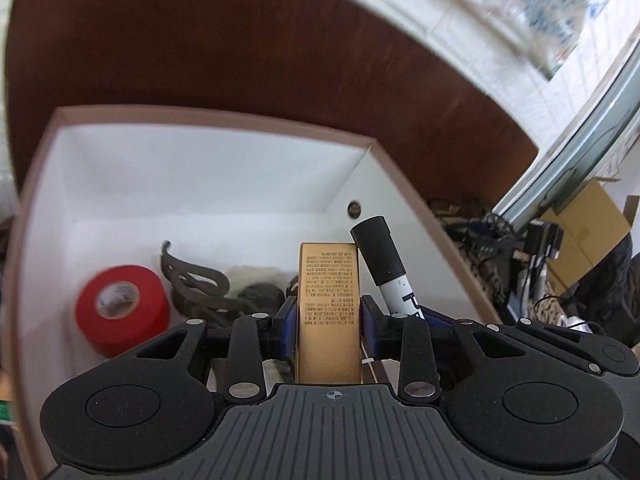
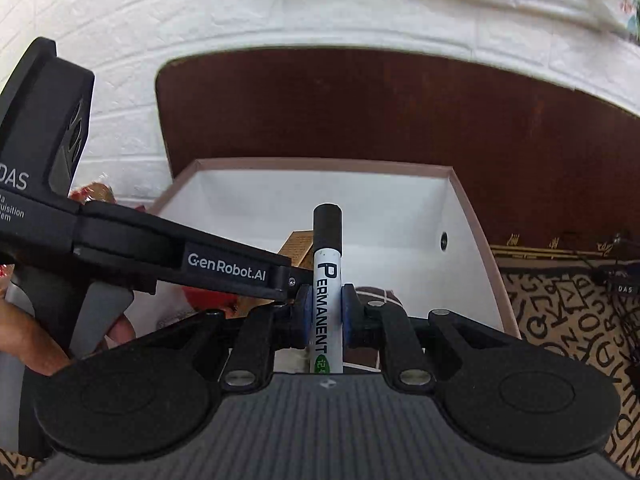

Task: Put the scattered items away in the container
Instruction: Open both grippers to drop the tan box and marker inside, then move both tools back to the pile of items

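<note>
Box (image 1: 200, 168) beneath both my grippers. Left gripper (image 1: 328, 316): pads flank gold carton (image 1: 329, 320), contact unclear. Right gripper (image 2: 326, 316): clamped on marker (image 2: 328, 280). Red tape (image 1: 122, 308) inside.

Both wrist views angled down, close over the shared white box (image 1: 200, 168), marker (image 2: 328, 264) in both

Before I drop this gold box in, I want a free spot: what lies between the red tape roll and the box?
In the left wrist view, a dark cut-out strap and a dark bundle lie between the tape roll and gold box.
</note>
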### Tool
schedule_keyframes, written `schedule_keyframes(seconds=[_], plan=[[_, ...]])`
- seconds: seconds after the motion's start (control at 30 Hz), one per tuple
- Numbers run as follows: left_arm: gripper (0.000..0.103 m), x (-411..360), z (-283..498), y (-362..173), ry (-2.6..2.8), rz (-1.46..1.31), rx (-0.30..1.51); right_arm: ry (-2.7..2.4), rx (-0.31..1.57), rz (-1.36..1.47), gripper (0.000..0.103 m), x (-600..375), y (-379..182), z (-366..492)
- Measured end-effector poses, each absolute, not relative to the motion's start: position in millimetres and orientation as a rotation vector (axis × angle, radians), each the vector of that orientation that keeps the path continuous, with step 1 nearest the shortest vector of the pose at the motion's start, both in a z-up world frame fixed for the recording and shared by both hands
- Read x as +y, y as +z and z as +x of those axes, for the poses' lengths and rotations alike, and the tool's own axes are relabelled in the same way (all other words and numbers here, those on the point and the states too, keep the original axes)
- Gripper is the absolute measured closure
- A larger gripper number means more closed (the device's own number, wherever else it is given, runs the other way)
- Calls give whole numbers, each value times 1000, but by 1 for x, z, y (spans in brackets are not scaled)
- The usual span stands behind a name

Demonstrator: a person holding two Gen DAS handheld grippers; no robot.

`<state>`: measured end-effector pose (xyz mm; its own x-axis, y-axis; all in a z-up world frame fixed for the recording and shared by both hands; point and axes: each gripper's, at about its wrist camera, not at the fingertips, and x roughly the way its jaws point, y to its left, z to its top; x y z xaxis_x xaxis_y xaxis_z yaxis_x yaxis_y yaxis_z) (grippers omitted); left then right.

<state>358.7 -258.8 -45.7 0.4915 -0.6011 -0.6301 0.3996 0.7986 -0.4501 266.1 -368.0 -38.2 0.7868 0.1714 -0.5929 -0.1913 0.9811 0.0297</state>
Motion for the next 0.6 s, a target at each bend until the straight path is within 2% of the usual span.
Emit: schedule_keyframes(seconds=[0.03,0.1,0.13,0.17,0.2,0.23,0.27,0.37,0.43,0.6], plan=[[52,-262,363,-48,-615,-259,863,189,642,-32,86,-370,-41,270],[35,-265,371,-51,-597,-263,859,161,628,-40,85,-374,-43,275],[19,-263,375,-51,-568,-277,871,141,610,-46,76,-376,-42,278],[10,-258,379,-52,-539,-311,895,113,592,-45,63,-379,-41,279],[8,-252,383,-54,-530,-358,918,75,571,-36,33,-383,-40,279],[3,-246,386,-56,-543,-403,933,45,543,-25,18,-388,-38,278],[0,-240,389,-56,-561,-437,944,35,519,-14,16,-392,-37,275],[0,-228,388,-55,-585,-496,946,72,517,32,13,-399,-37,268],[0,-226,384,-51,-602,-501,944,87,512,42,6,-397,-37,261],[0,-228,364,-39,-636,-442,915,130,533,28,3,-386,-32,246]])
